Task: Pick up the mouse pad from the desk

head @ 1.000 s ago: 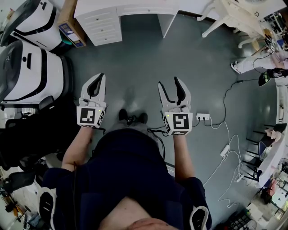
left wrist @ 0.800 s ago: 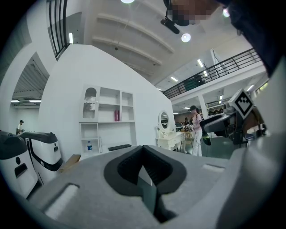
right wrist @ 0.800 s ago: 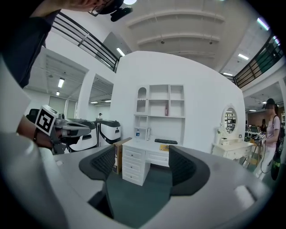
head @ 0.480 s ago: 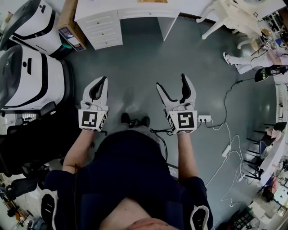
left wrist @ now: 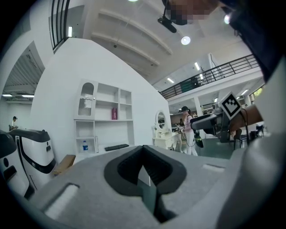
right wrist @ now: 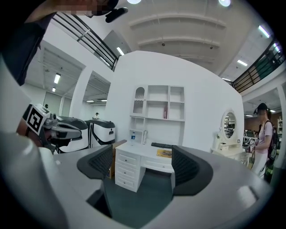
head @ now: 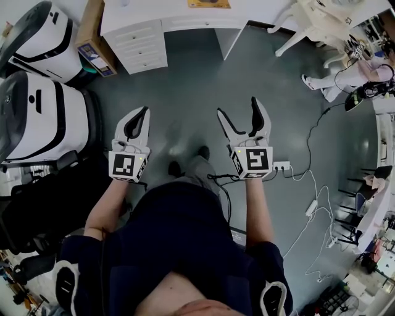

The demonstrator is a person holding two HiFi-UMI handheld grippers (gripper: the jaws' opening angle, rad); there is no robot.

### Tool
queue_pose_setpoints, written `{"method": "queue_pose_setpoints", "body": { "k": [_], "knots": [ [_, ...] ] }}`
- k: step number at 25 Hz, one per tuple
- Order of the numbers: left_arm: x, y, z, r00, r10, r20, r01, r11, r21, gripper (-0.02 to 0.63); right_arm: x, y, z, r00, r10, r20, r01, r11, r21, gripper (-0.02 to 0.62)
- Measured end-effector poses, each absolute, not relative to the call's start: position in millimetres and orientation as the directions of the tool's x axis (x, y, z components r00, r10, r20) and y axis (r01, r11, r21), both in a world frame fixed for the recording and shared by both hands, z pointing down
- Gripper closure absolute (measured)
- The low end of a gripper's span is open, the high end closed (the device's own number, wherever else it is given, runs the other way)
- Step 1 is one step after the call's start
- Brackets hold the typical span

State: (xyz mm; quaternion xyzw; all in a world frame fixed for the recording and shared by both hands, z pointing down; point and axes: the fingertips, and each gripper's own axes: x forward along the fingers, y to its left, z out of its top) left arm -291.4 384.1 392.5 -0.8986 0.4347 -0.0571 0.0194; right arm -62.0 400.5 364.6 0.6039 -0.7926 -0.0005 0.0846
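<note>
The mouse pad (head: 208, 3) is a yellowish sheet on the white desk (head: 179, 15) at the top edge of the head view. In the right gripper view the mouse pad (right wrist: 164, 153) lies on the desk (right wrist: 134, 154) in front of a dark keyboard (right wrist: 161, 145), far ahead. Held level over the grey floor, my right gripper (head: 239, 110) is open; its jaws have just been opening, with nothing between them. My left gripper (head: 137, 118) is shut and empty. Through the left gripper view, the left gripper (left wrist: 143, 169) has its pads meeting.
Large white machines (head: 37, 111) stand at the left, beside a cardboard box (head: 92, 37) and the desk's drawer unit (head: 139, 40). A power strip with cables (head: 281, 165) lies on the floor at the right. A person (head: 345, 77) and a white chair (head: 315, 24) are at the far right.
Both grippers have moved forward toward the desk as the person steps. The right jaws have spread wider. The left jaws stay shut.
</note>
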Motion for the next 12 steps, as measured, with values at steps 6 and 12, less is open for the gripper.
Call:
{"method": "queue_pose_setpoints", "body": {
  "k": [6, 12],
  "knots": [
    [-271, 338, 395, 0.593, -0.801, 0.085, -0.798, -0.599, -0.074, 0.604, -33, 350, 366, -0.269, -0.954, 0.130, -0.953, 0.283, 0.105, 0.184],
    [-228, 272, 389, 0.540, -0.839, 0.071, -0.835, -0.545, -0.078, 0.604, 12, 275, 376, -0.326, -0.934, 0.144, -0.938, 0.339, 0.076, 0.187]
  ]
}}
